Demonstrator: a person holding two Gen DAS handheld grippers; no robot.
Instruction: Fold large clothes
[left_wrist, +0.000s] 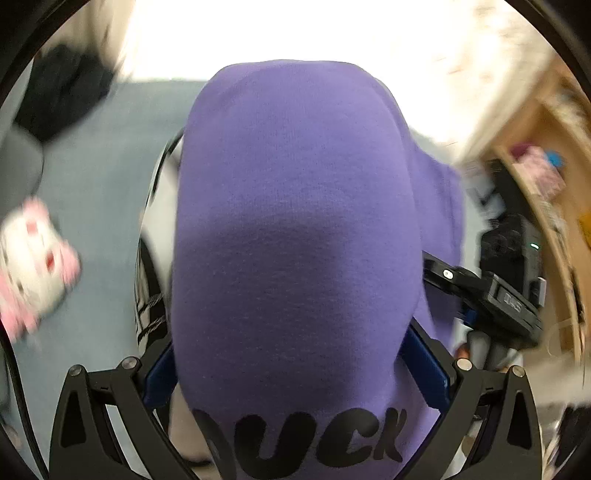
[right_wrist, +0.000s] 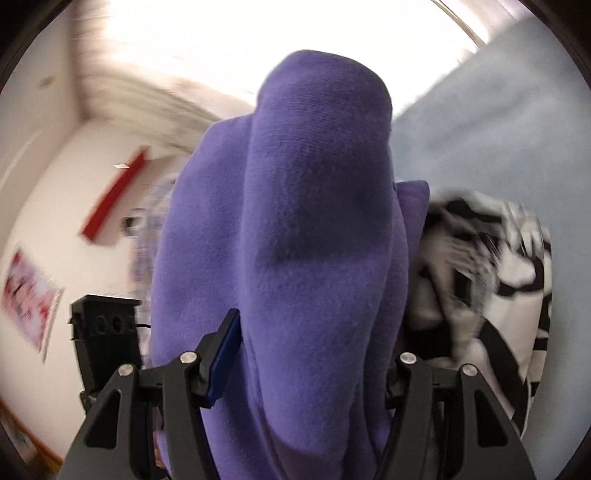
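pale blue bed surface (left_wrist: 92, 192) spreading below, bright window behind, background blurring. purple sweatshirt (left_wrist: 295, 221) bunching thick between both sets of fingers, lifted clear of the bed. left gripper (left_wrist: 295, 373) clamping a fat roll of cloth, black lettering showing near the base. right gripper (right_wrist: 306, 354) pinching another thick bundle of it. black-and-white patterned garment (right_wrist: 517, 266) lying on the bed nearby. judging folding barely begun: garment hanging crumpled, still needing spreading flat, then folding.

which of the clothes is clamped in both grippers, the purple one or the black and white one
The purple sweatshirt with black lettering, bunched between both grippers' fingers; the black and white garment lies loose on the bed behind.
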